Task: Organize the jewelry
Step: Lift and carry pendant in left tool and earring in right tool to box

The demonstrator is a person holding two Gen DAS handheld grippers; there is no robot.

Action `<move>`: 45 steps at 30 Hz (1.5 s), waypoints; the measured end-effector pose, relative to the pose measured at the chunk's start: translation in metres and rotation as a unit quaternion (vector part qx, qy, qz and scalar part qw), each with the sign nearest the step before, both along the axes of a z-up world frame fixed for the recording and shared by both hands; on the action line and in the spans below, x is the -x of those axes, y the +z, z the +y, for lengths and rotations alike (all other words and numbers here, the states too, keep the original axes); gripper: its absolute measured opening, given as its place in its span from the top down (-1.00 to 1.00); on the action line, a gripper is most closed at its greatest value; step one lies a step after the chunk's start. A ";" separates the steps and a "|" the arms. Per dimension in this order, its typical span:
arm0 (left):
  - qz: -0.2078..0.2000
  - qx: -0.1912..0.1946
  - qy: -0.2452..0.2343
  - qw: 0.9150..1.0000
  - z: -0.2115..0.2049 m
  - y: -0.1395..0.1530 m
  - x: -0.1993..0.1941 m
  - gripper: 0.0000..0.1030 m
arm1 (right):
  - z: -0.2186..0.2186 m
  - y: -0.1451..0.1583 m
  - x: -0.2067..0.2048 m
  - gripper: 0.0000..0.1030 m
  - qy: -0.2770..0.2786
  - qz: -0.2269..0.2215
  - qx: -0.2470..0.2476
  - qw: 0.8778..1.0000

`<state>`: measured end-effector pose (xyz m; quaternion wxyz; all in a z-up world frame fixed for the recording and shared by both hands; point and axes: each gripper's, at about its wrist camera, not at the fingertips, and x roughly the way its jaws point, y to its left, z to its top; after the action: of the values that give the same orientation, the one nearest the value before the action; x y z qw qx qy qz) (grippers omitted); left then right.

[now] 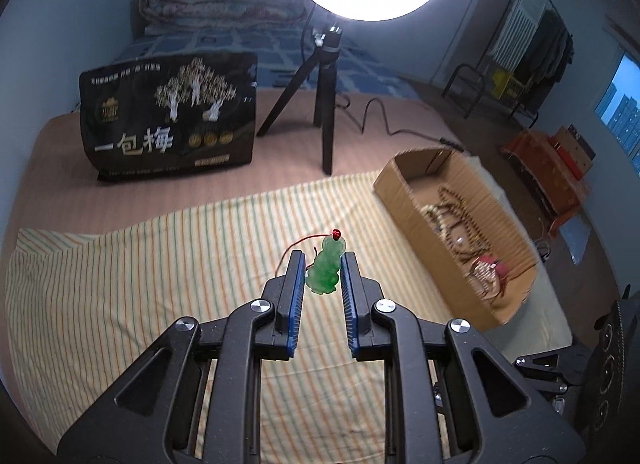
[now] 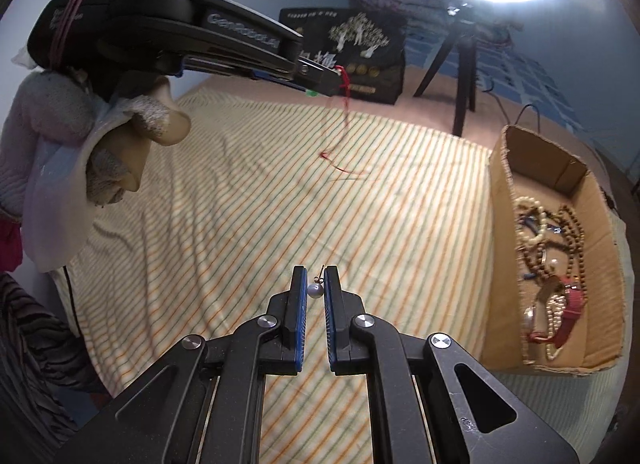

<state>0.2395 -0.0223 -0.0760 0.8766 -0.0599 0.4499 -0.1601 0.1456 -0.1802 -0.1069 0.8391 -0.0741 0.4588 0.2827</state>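
- Jewelry is split between both grippers and a brown cardboard box (image 2: 504, 199) at the right edge of a striped yellow cloth (image 1: 168, 264).
- Left gripper (image 1: 322, 264) has its blue-padded fingers (image 1: 294, 284) pinched on a carved green jade pendant (image 1: 326, 270), lifted above the cloth; its thin red cord (image 2: 344, 119) trails down to the fabric.
- Right gripper (image 2: 316, 282) is nearly closed, clamping a small pearl earring (image 2: 315, 290).
- Wooden bead strands (image 2: 568, 232) and a red-strapped watch (image 2: 570, 304) lie inside the box.
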 end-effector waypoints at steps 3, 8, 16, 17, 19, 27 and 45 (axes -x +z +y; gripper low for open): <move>-0.012 0.005 -0.002 1.000 -0.006 0.009 0.000 0.68 | -0.010 0.006 -0.006 0.87 -0.012 -0.007 -0.004 1.000; -0.030 0.013 -0.012 0.999 -0.020 0.023 -0.003 0.68 | -0.032 0.017 -0.015 0.87 -0.036 -0.019 -0.008 0.999; -0.053 0.023 -0.032 0.998 -0.052 0.039 -0.010 0.68 | -0.073 0.031 -0.031 0.87 -0.085 -0.033 -0.016 0.996; -0.056 0.027 -0.035 0.997 -0.058 0.042 -0.011 0.68 | -0.077 0.033 -0.030 0.87 -0.089 -0.034 -0.016 0.995; -0.058 0.031 -0.040 0.997 -0.066 0.043 -0.014 0.68 | -0.088 0.035 -0.031 0.87 -0.100 -0.037 -0.016 0.994; -0.064 0.034 -0.067 0.995 -0.108 0.043 -0.028 0.68 | -0.135 0.035 -0.037 0.87 -0.147 -0.038 -0.011 0.988; -0.044 0.036 -0.075 0.996 -0.162 0.011 -0.069 0.68 | -0.191 0.010 -0.055 0.87 -0.202 -0.001 -0.003 0.979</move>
<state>0.3088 -0.1840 -0.0650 0.8785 -0.0500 0.4077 -0.2437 0.2008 -0.3712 -0.0966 0.8796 0.0221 0.4625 0.1088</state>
